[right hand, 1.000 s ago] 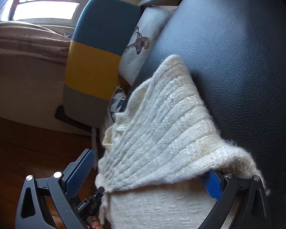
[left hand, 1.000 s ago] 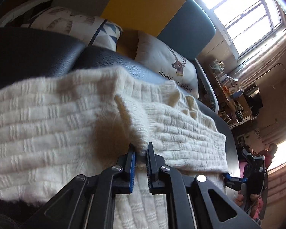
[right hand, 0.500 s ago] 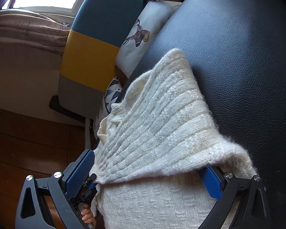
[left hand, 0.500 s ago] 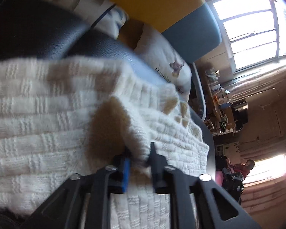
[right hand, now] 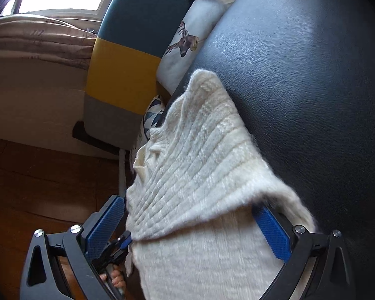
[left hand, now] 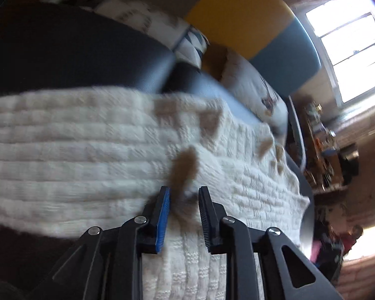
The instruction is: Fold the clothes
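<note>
On the black leather seat (right hand: pixel 300 87) lies the cream knitted sweater (right hand: pixel 200 175), one layer folded over. Since a second ago, the left gripper (left hand: pixel 183 197) has parted slightly, loosening its pinch; the right gripper (right hand: pixel 187 215) stays spread wide.

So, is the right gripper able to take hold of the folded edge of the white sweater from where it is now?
Probably yes. The right gripper is wide open, and the folded edge of the white sweater already lies between its two fingers, with nothing in the way. It seems that it only has to close.
</note>
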